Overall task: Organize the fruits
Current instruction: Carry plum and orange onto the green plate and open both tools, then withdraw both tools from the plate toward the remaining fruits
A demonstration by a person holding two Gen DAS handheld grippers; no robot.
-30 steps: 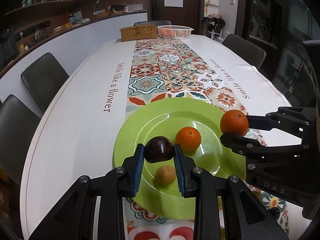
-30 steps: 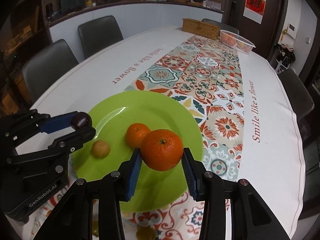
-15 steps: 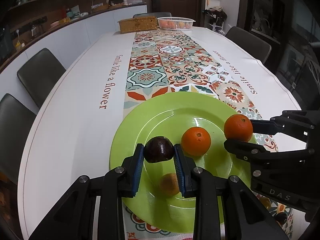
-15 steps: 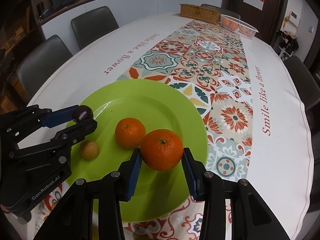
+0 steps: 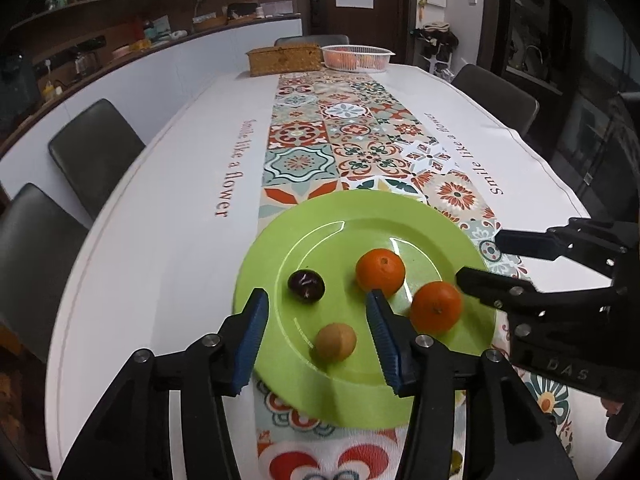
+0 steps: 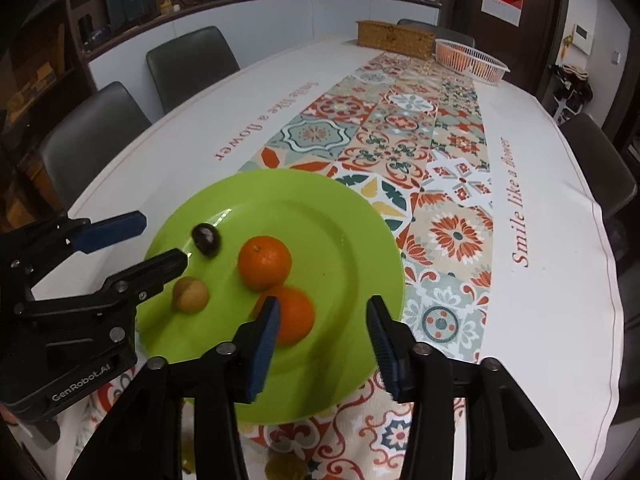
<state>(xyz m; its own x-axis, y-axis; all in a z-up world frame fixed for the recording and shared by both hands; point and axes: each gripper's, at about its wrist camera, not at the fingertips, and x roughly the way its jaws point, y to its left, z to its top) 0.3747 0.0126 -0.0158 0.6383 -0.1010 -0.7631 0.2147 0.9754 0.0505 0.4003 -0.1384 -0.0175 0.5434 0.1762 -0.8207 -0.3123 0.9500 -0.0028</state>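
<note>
Since 0.5 s ago both grippers released: dark fruit (image 5: 306, 286) and second orange (image 5: 436, 306) now lie on the green plate (image 5: 400, 216), beside the first orange (image 5: 380, 272) and small brown fruit (image 5: 335, 341). Left gripper (image 5: 316, 332) and right gripper (image 6: 323, 342) fingers spread, empty, near worktop's near edge.

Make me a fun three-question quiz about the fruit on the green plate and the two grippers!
1. Where is the dark plum?
A) on the green plate
B) in the white basket
C) on a chair

2. How many oranges lie on the plate?
A) one
B) two
C) four

3. What are the grippers doing?
A) both squeezing fruit
B) one squeezing fruit
C) both open, holding nothing

Answers: 1 A, it rests on the plate. 2 B, far orange and near orange. 3 C, left gripper and right gripper stand wide apart around nothing.
</note>
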